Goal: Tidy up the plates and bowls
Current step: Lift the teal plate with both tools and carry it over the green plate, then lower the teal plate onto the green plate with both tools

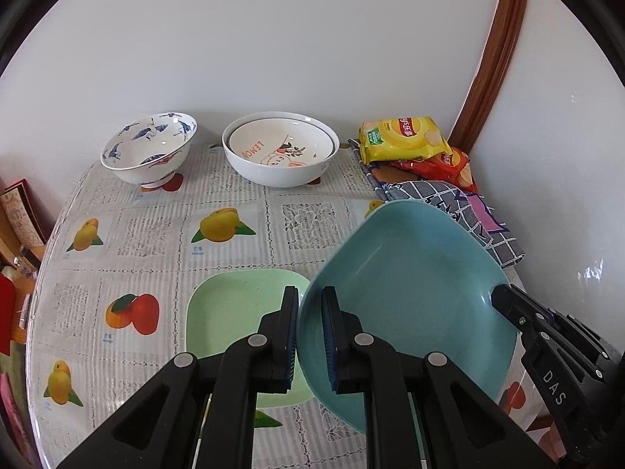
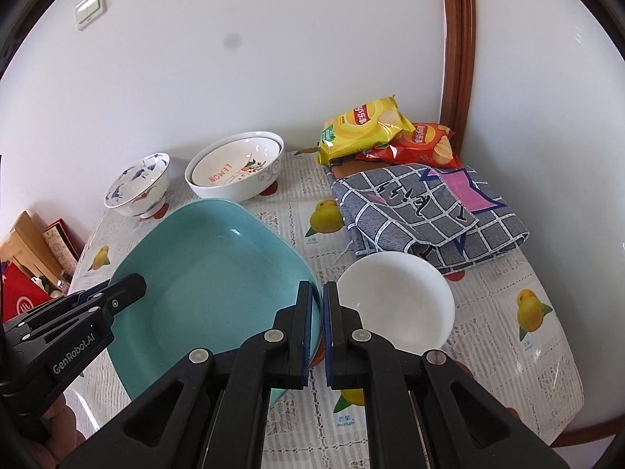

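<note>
While both jaws clench one teal dish (image 1: 410, 281) | bowls: seemingly four | plates: one

- My left wrist view looks forward and down along the left tongs (image 1: 310, 328), close over the worktop (image 1: 164, 230), facing the far wall.
- My right wrist view does likewise along the right tongs (image 2: 317, 326).
- Both share the teal dish (image 1: 410, 285), the far bowls and the chip bags.
</note>
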The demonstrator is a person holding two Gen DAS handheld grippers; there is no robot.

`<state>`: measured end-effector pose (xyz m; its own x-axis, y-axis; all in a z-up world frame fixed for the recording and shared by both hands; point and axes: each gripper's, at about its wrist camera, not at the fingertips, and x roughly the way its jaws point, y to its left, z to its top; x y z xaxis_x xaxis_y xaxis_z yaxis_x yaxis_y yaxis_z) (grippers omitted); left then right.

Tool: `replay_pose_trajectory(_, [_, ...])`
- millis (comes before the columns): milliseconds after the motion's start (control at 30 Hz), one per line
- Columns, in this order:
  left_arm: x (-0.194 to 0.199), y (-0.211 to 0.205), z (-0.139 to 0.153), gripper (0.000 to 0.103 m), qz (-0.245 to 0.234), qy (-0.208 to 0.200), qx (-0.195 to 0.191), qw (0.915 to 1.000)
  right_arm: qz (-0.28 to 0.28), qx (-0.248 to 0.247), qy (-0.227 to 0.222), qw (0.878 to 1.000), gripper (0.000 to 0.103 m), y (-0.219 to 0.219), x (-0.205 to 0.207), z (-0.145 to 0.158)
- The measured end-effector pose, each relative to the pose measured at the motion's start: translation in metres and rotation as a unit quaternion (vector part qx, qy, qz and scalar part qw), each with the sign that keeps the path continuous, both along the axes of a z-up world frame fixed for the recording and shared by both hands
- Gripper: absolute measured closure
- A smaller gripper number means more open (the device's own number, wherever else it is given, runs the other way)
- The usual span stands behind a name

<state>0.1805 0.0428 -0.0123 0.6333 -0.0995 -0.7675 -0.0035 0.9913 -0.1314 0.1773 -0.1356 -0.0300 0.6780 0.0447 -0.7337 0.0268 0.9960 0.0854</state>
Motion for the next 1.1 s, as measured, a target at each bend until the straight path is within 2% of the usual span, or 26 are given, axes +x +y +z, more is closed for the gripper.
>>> replay_pose_trajectory(567, [-0.014,0.021,-0.008,0.091,0.014,0.009,-0.001,0.9999,0.011,-0.003,0.002,1.0,0.098,0.023,-0.012,-0.003])
replay_pose_trajectory(1100, [-0.02,0.047,-0.03,0.091,0.033,0.031,-0.006,0.9989,0.029,-0.01,0.022,0.999,0.098,0.05,-0.012,-0.022])
